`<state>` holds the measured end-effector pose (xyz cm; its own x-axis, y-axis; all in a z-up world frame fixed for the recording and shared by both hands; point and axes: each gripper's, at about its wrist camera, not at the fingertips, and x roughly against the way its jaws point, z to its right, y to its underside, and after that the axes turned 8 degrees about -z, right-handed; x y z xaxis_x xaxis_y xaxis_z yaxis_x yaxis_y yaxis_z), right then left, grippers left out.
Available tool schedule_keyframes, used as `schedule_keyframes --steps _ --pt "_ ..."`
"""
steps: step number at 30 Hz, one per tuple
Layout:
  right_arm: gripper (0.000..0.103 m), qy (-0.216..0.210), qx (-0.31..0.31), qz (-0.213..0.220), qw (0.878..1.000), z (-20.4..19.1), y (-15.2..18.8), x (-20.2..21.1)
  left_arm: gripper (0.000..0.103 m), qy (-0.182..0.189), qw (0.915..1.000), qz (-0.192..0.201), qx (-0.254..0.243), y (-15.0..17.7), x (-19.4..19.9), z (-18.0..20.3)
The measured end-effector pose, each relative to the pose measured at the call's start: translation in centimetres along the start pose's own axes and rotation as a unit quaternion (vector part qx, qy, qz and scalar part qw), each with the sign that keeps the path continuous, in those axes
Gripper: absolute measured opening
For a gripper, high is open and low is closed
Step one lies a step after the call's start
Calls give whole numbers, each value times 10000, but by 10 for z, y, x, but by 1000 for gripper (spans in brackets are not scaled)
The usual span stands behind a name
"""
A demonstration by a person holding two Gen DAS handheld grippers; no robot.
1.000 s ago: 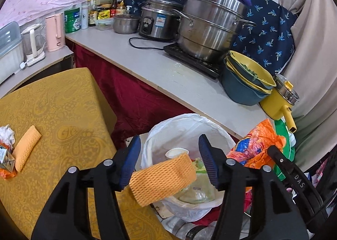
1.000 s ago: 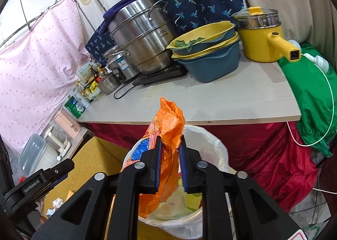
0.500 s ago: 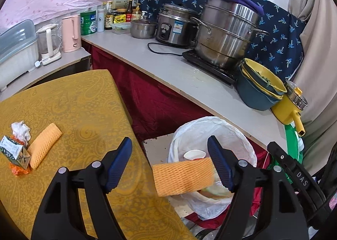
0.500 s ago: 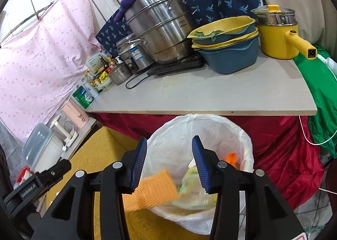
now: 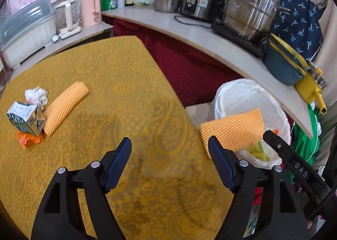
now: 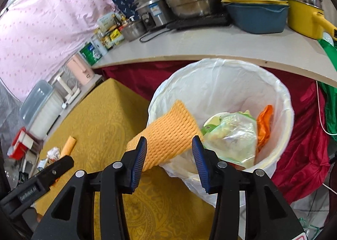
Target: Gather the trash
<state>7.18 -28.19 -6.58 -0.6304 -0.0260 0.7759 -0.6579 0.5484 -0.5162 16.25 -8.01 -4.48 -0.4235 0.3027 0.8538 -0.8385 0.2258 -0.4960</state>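
Wrapper dropped, net (image 6: 168, 134) left draped on bin (image 6: 282, 101) rim; both jaws released; remaining net (image 5: 65, 107) lies far-left of left gripper (image 5: 169, 166), long axis diagonal.

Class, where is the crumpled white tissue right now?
In the left wrist view, the crumpled white tissue lies on the yellow patterned tablecloth, far left, beside the orange foam net sleeve and behind the small printed carton.
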Motion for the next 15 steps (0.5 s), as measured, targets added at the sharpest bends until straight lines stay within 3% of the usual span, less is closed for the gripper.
schedule_keyframes --steps 9,11,13,15 --pt "39 860 161 -615 9943 15 -16 -63 71 -67 9999 -133 -37 4 -18 -4" --pt "32 1047 175 -697 9919 20 -17 -69 71 -79 9999 -134 -35 3 -19 -4" --pt "32 1110 14 -578 9921 29 -19 -65 71 -85 9999 -138 -19 1 -22 -6" --pt "32 898 -216 -304 9953 37 -21 -50 71 -86 9999 -123 14 0 -22 -9"
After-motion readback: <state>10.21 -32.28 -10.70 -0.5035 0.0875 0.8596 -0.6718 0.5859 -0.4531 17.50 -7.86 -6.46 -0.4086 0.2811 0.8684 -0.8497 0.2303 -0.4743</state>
